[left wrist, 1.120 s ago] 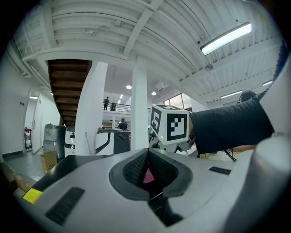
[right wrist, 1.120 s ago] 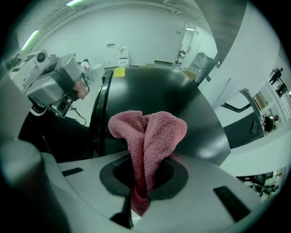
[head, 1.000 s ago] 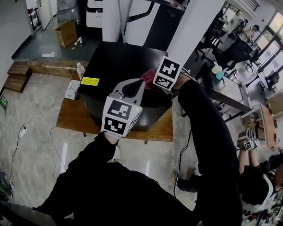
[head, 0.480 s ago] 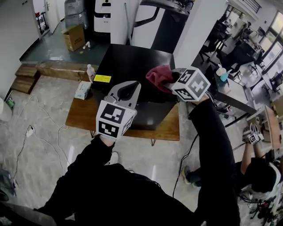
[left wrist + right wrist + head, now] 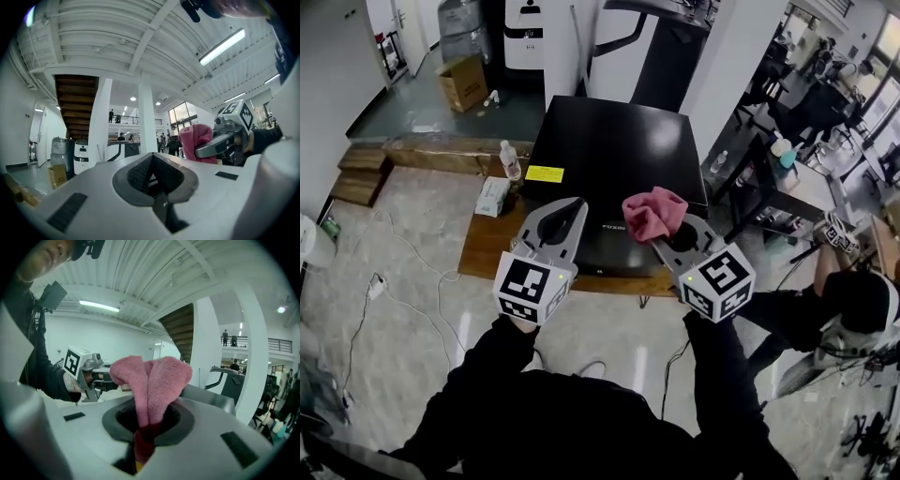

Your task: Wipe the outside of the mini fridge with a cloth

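Observation:
The black mini fridge (image 5: 619,155) stands on a low wooden platform (image 5: 487,251), seen from above in the head view. My right gripper (image 5: 660,234) is shut on a pink cloth (image 5: 649,212), held above the fridge's front edge. In the right gripper view the cloth (image 5: 151,383) rises folded out of the jaws, which point up toward the ceiling. My left gripper (image 5: 570,208) hovers beside it over the fridge's front left, shut with nothing in it. In the left gripper view the jaws (image 5: 152,158) also tilt upward, with the cloth (image 5: 198,140) off to the right.
A yellow label (image 5: 544,173) is on the fridge top. A water bottle (image 5: 510,159) and a tissue pack (image 5: 492,197) sit left of the fridge. A cardboard box (image 5: 469,82) stands behind. Cables (image 5: 394,281) trail on the floor. A person (image 5: 853,305) is at right.
The right gripper has drawn the cloth back from over the fridge top toward the front edge. The left gripper stayed near the front left. Both now stand side by side.

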`<action>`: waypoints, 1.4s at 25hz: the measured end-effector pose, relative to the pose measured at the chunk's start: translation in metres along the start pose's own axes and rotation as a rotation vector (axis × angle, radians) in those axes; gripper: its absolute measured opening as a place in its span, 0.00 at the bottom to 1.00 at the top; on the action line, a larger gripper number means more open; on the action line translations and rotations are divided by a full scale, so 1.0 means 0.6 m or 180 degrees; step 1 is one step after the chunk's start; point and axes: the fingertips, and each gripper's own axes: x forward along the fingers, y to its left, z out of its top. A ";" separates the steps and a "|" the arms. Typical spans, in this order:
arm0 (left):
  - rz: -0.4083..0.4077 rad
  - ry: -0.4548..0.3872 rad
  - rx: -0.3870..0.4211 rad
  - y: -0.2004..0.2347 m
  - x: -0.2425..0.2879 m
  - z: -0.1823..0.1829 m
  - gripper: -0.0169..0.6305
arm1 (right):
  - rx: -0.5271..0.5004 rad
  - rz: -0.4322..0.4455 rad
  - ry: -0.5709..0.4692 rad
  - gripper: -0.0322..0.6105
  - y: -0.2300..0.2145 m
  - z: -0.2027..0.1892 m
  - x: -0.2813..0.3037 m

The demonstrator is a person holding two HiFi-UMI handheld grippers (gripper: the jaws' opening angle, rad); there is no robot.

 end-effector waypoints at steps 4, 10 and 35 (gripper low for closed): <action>0.0048 -0.0034 -0.0030 0.058 -0.052 -0.027 0.04 | 0.0234 -0.0099 -0.0229 0.13 0.081 -0.008 0.056; -0.0034 0.0137 -0.0138 0.141 -0.112 -0.101 0.04 | 0.0336 -0.0260 -0.0212 0.13 0.179 -0.044 0.171; -0.0452 0.0495 -0.0482 0.236 -0.131 -0.361 0.04 | -0.2190 -0.1316 0.1317 0.13 0.185 -0.258 0.433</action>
